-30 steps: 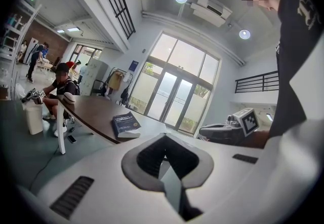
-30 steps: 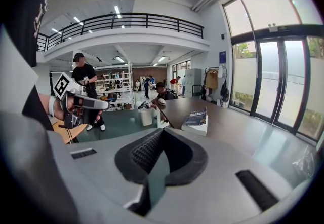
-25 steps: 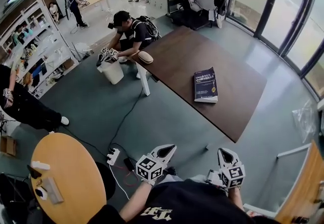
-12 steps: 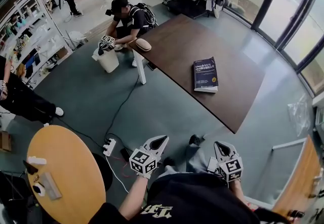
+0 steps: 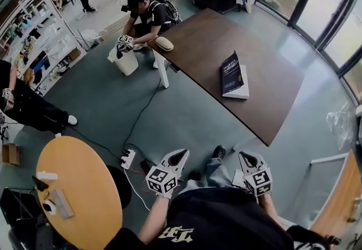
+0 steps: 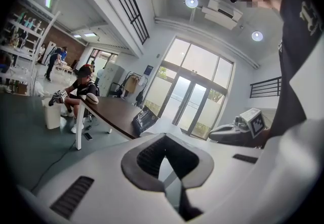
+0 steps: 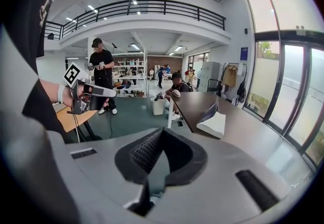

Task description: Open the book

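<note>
head view: the book [image 5: 232, 72] lies on the far right part of the dark table [image 5: 198, 45], well apart from both tongs. the left tongs [image 5: 182, 155] and right tongs [image 5: 247, 156] hang close to the person's body, near side, over the floor. count: one book, one dark table, two tongs, and one round table [image 5: 73, 186] at near left.

left gripper view: the left tongs' jaws are together with nothing between them. the book [image 6: 144, 119] shows far off at the table's edge.

right gripper view: these jaws are also together and empty. the book [image 7: 212, 116] shows white pages under a dark cover that looks tilted up, though i cannot tell if it is really open.

judging by this, the opening has not begun. what is left is to reach the table and lift the cover.
</note>
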